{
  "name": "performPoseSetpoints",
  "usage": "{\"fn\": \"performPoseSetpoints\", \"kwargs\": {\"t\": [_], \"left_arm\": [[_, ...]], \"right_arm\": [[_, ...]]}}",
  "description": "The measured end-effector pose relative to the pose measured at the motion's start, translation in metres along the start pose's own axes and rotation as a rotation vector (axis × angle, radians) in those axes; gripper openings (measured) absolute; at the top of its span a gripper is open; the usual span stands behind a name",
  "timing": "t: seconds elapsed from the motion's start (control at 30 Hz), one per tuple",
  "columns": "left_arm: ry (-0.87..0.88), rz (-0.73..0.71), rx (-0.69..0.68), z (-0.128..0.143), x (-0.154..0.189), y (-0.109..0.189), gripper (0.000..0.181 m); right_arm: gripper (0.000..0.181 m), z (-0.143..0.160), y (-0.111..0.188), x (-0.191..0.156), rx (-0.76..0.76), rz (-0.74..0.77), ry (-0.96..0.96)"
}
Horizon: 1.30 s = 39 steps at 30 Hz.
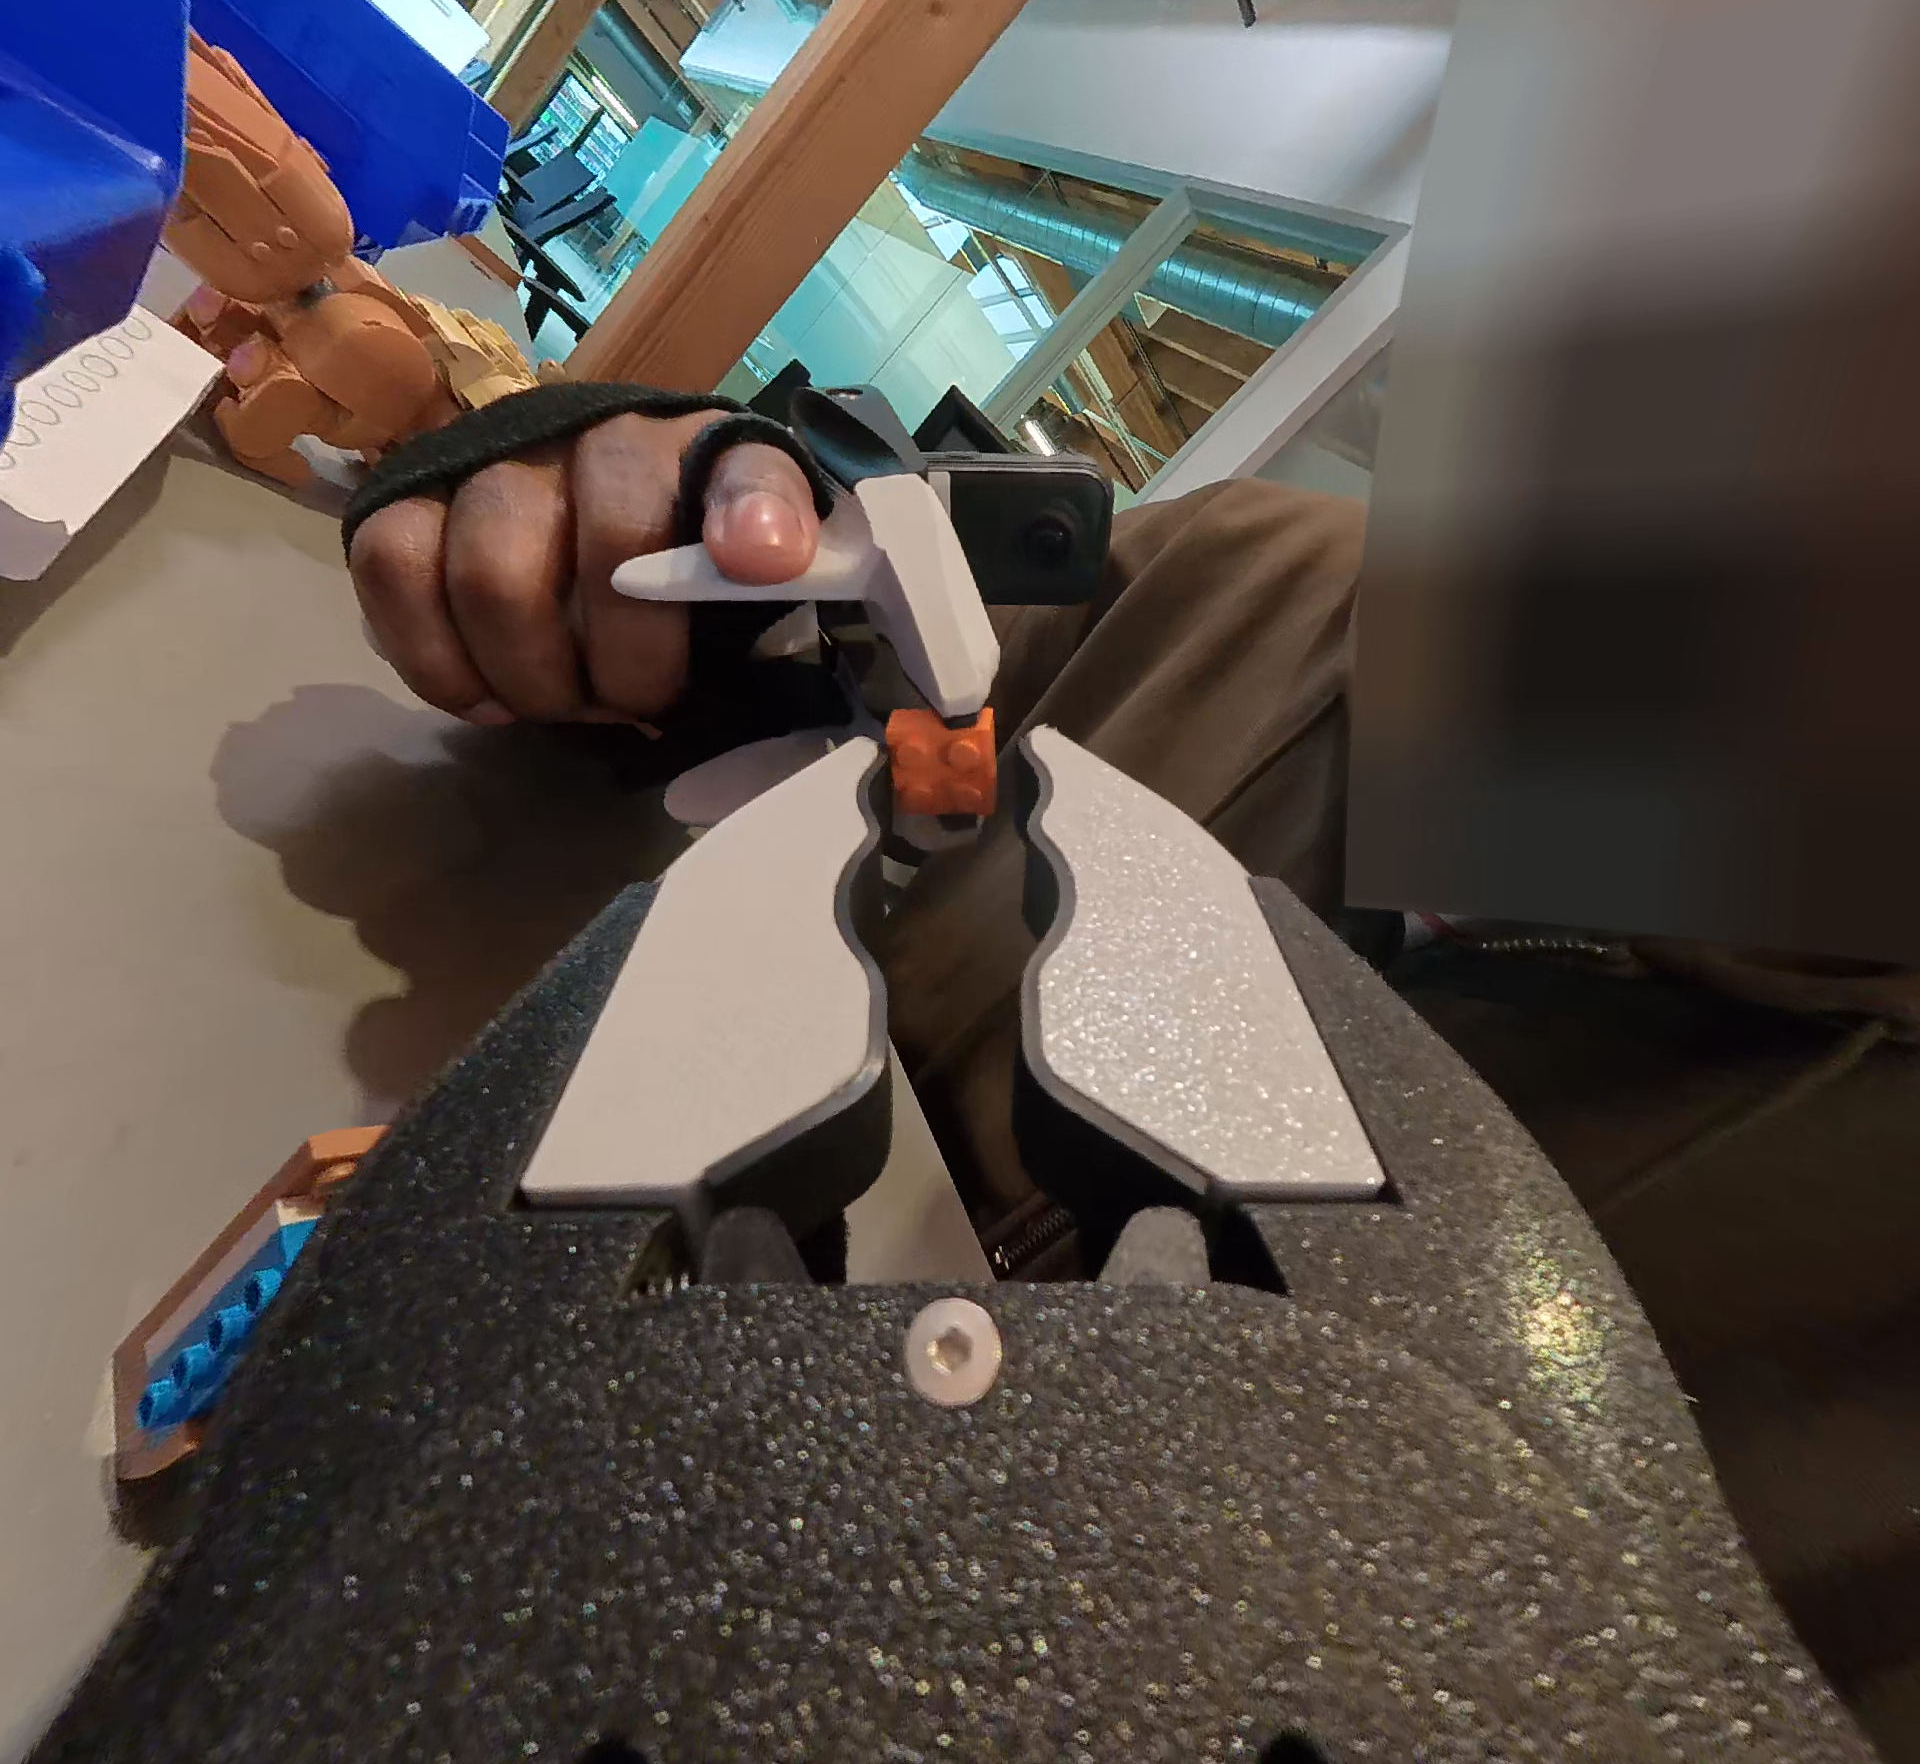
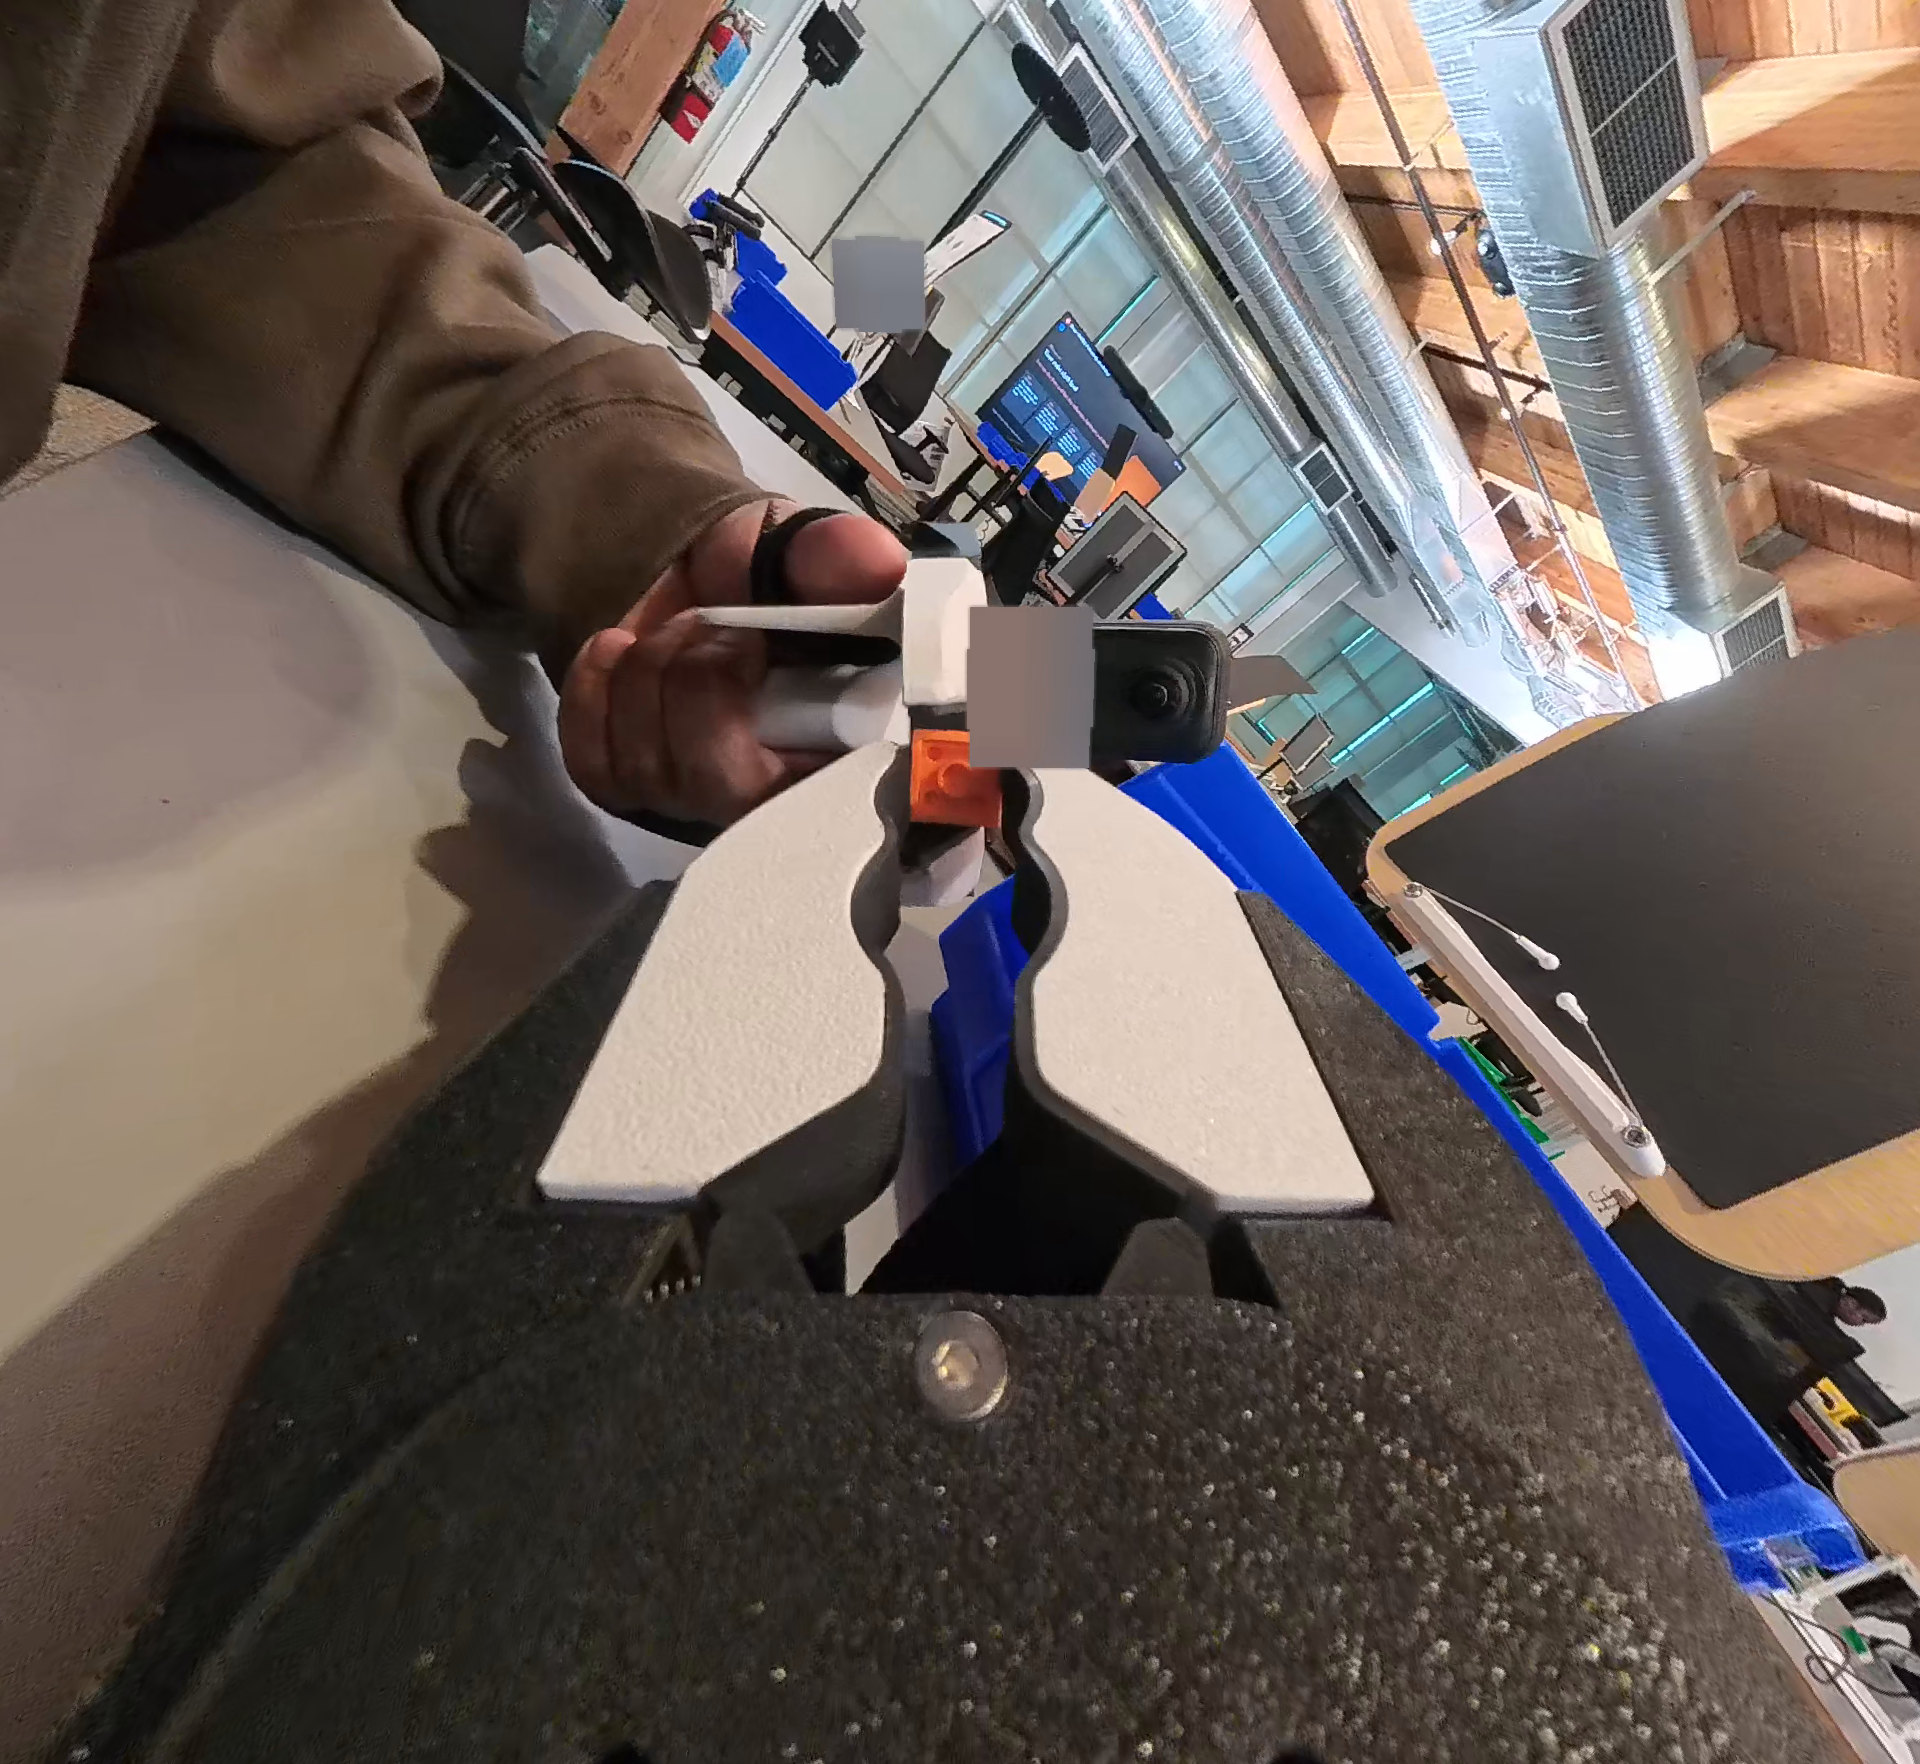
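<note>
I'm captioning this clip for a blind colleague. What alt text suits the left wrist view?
An orange toy brick sits pinched in the right gripper, just beyond the left gripper's parted grey fingers. Behind, a brown brick figure stands beside a blue bin.

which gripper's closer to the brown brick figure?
Right. The right gripper and the hand holding it sit just in front of the brown brick figure; the left gripper points in from farther back.

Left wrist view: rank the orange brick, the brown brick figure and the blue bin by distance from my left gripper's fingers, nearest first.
1. Orange brick: right at the tips of the left gripper, held by the right gripper.
2. Brown brick figure: upper left, on the table.
3. Blue bin: top left, behind the figure.
</note>
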<state>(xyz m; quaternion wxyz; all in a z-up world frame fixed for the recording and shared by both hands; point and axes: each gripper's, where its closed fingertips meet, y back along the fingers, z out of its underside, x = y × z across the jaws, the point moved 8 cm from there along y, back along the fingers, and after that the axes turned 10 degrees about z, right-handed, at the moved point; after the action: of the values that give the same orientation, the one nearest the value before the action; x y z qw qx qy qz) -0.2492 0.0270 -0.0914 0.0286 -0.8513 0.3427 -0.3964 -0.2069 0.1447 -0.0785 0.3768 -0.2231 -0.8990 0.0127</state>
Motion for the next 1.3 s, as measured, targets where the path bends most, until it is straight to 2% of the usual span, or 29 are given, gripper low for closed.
{"fn": "performPoseSetpoints", "kwargs": {"t": [0.37, 1.17, 1.2, 1.23, 1.3], "left_arm": [[-0.007, -0.004, 0.0, 0.0, 0.0, 0.001, 0.017], [-0.07, -0.147, -0.155, 0.003, -0.001, 0.004, 0.017], [-0.068, -0.15, -0.162, 0.003, -0.001, 0.004, 0.017], [-0.065, -0.147, -0.171, 0.003, 0.0, 0.007, 0.017], [-0.083, -0.163, -0.041, -0.009, 0.009, 0.032, 0.017]], "right_arm": [[0.017, -0.001, 0.001, 0.001, 0.0, -0.008, -0.008], [0.017, 0.0, 0.004, 0.0, -0.092, -0.121, 0.087], [0.016, 0.0, 0.005, 0.001, -0.097, -0.134, 0.087], [0.005, 0.0, 0.007, 0.004, -0.095, -0.133, 0.072], [0.0, -0.002, 0.021, 0.026, -0.06, -0.079, -0.026]]}}
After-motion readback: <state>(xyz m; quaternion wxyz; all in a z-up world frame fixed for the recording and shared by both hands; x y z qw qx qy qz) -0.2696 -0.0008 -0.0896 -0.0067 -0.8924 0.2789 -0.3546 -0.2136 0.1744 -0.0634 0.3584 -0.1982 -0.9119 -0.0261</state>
